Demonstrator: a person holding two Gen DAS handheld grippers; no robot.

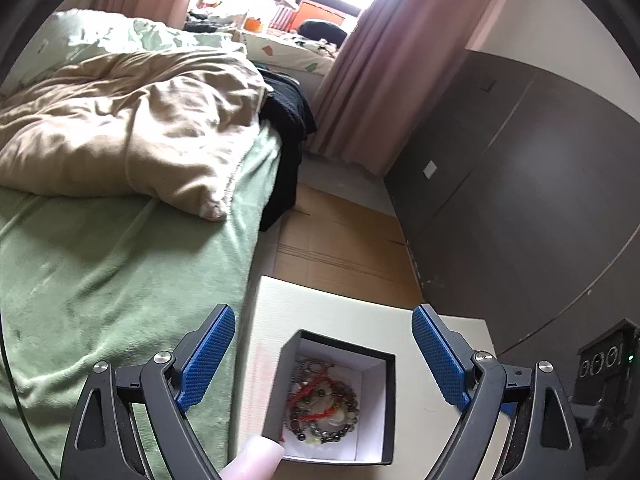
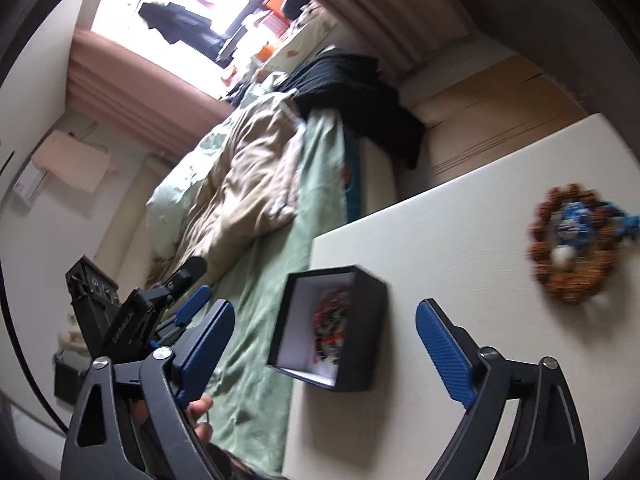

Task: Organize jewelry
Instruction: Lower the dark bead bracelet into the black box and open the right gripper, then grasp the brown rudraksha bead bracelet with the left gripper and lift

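Note:
A black box with a white lining (image 1: 378, 364) stands on a cream table (image 1: 320, 308). Several bead bracelets and red cords (image 1: 320, 404) lie in it. My left gripper (image 1: 324, 356) is open and empty, hovering just above the box. In the right wrist view the same box (image 2: 360, 332) stands on the table (image 2: 460, 248) near its bed-side edge, with the bracelets (image 2: 330, 330) inside. A brown bead bracelet with blue beads (image 2: 570, 242) lies on the table beyond it, to the right. My right gripper (image 2: 326, 340) is open and empty, near the box. The left gripper (image 2: 192, 300) shows at the left.
A bed with a green sheet (image 1: 100, 280) and a beige duvet (image 1: 132, 120) runs along the table's left side. Dark wardrobe doors (image 1: 520, 200) stand to the right. Wooden floor (image 1: 340, 240) lies beyond the table. Pink curtains (image 1: 380, 60) hang by the window.

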